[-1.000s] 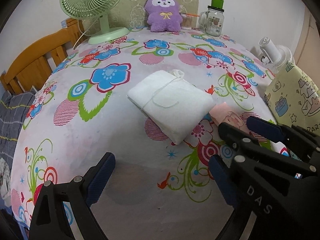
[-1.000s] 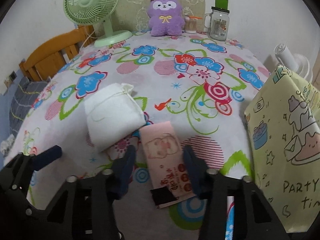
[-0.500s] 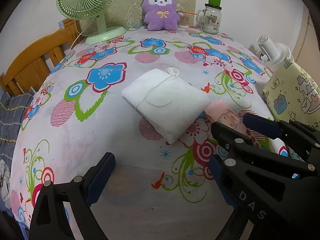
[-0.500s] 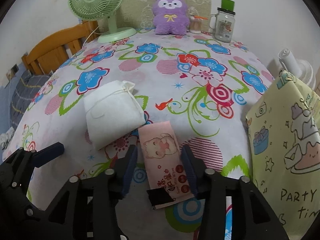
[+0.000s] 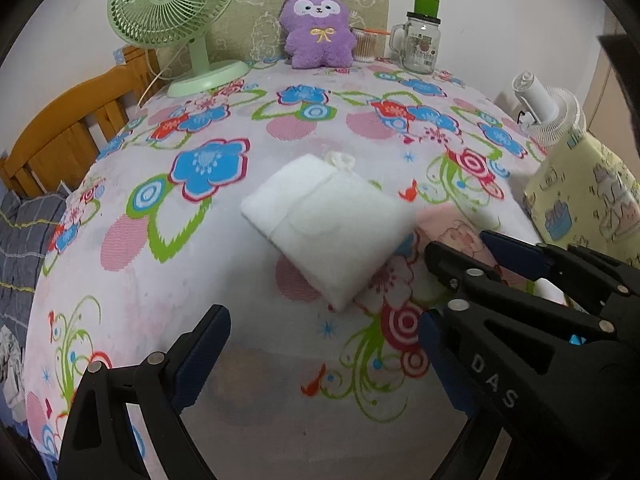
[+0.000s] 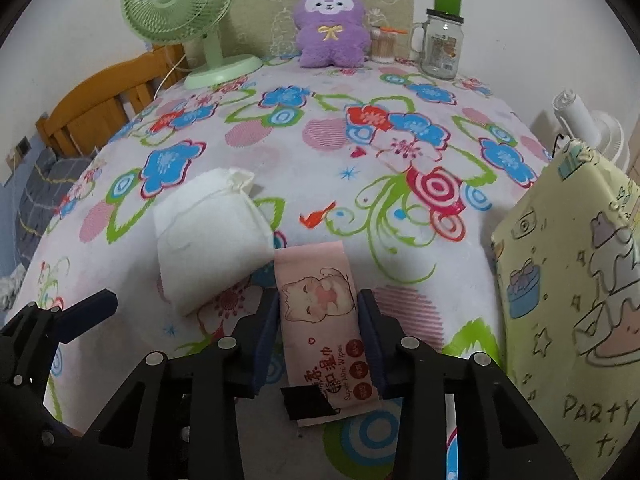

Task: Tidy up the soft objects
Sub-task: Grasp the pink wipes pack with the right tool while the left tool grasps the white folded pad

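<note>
So, quick count of what's on the flowery pink-and-white bedspread (image 6: 320,148): one pink flat pack of mini wet wipes with a cartoon cat on it (image 6: 320,312), one white soft drawstring pouch (image 6: 208,236), one purple plush toy with a yellow bow (image 6: 330,26), one mint-green desk fan (image 6: 180,12), one glass mug-jar with a green straw lid (image 6: 438,46), and one small jar of cotton swabs (image 6: 384,44) tucked between the plush and the mug. Off the right edge there's one pale yellow gift bag with cake doodles (image 6: 572,280) and one white fan (image 6: 584,128) behind it.

The right gripper (image 6: 320,332) has just been narrowing its jaws, and the wipes pack sits right between them, pads against both long sides, so it's pinching the pack. The pack's far corner touches the white pouch, which lies just to its left.

The left gripper (image 5: 320,356) hangs wide apart over bare bedspread with nothing in it, the pouch (image 5: 328,228) ahead of it.

Room-wise, the middle and left of the bed are free. The right side is tight against the gift bag, and a wooden bed rail (image 5: 72,128) borders the left.
</note>
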